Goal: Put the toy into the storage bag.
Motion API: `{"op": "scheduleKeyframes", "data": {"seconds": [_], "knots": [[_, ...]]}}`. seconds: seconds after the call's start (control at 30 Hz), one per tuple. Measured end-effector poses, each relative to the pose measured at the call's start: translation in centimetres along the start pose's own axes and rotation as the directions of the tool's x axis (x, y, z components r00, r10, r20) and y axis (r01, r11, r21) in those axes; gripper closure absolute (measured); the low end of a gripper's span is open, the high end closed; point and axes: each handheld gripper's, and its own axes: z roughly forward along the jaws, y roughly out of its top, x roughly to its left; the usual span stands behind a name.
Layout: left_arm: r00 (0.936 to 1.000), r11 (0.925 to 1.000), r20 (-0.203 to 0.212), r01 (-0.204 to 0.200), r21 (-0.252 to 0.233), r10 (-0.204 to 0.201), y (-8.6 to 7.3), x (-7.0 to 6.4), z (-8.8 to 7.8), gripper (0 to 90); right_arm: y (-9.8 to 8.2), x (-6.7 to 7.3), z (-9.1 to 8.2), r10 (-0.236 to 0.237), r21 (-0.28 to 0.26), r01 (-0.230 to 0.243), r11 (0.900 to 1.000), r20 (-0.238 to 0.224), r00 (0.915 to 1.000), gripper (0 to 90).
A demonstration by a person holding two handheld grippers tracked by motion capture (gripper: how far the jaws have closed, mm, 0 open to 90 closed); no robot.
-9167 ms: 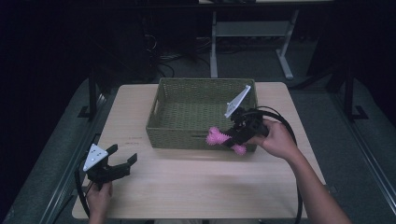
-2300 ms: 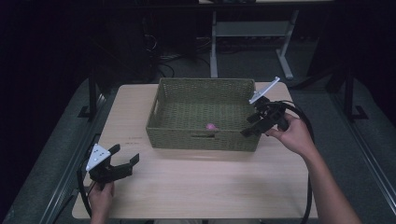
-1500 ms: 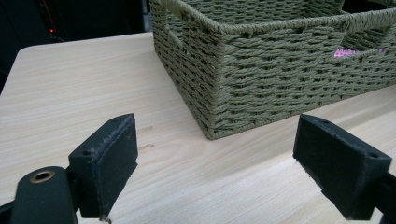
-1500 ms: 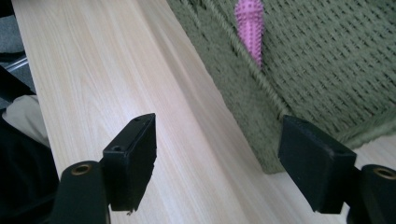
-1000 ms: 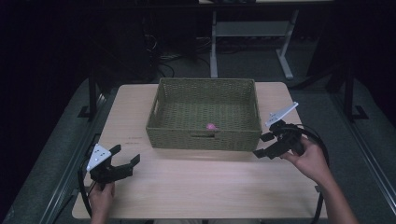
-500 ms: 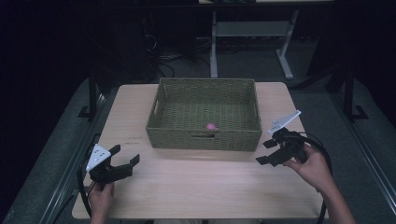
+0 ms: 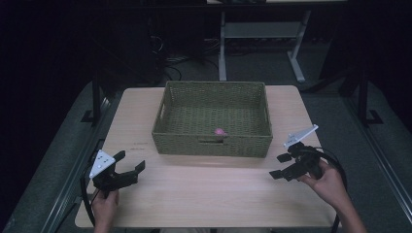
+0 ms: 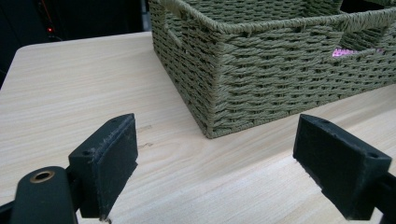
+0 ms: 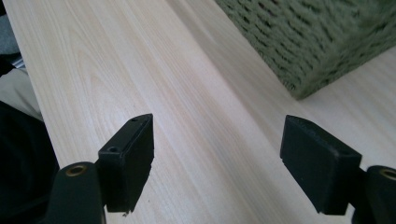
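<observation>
A green woven basket stands at the middle back of the wooden table. A small pink object lies inside it near the front wall, and shows through the handle slot in the left gripper view. My left gripper rests open near the table's front left, pointing at the basket's corner. My right gripper hangs open at the front right, a little off the basket's right corner, with nothing between its jaws.
The table's front edge runs close to both hands. Black cables trail from each gripper. A white desk frame and wiring stand on the dark floor behind the table.
The right gripper dropped the pink object into the basket, then drew back right and toward the table's front. The left gripper has stayed put.
</observation>
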Motion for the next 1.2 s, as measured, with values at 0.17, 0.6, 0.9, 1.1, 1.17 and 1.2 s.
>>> {"op": "scheduleKeyframes", "data": {"seconds": [0.17, 0.6, 0.9, 1.1, 1.17, 1.2], "knots": [[1.0, 1.0, 0.002, 0.001, 0.0, -0.001, 0.0, 0.0, 0.0, 13.3, -1.3, -0.2, 0.3, 0.016, 0.001, -0.016, 1.0, 0.007, 0.9998, 25.4], [1.0, 1.0, 0.002, -0.001, 0.0, 0.001, 0.0, -0.1, 0.1, 13.3, -4.2, -0.1, 0.9, 0.07, -0.031, -0.07, 0.997, -0.01, 0.9975, 25.1], [1.0, 1.0, 0.001, 0.0, 0.001, 0.0, 0.0, -0.1, 0.1, 13.3, -5.4, 0.7, 0.9, 0.074, -0.054, -0.074, 0.996, 0.009, 0.9972, 25.0], [1.0, 1.0, 0.003, -0.003, 0.002, 0.003, 0.0, -0.1, 0.1, 13.3, -6.4, 1.4, 1.0, 0.081, -0.089, -0.078, 0.993, 0.023, 0.9965, 22.3], [1.0, 1.0, 0.003, -0.004, 0.002, 0.004, 0.0, -0.2, 0.1, 13.3, -6.7, 1.7, 0.9, 0.076, -0.106, -0.072, 0.992, 0.037, 0.9964, 21.9], [1.0, 1.0, 0.003, -0.003, 0.002, 0.003, 0.0, -0.2, 0.1, 13.3, -6.9, 2.0, 0.9, 0.075, -0.117, -0.07, 0.991, 0.044, 0.9962, 20.7]]}}
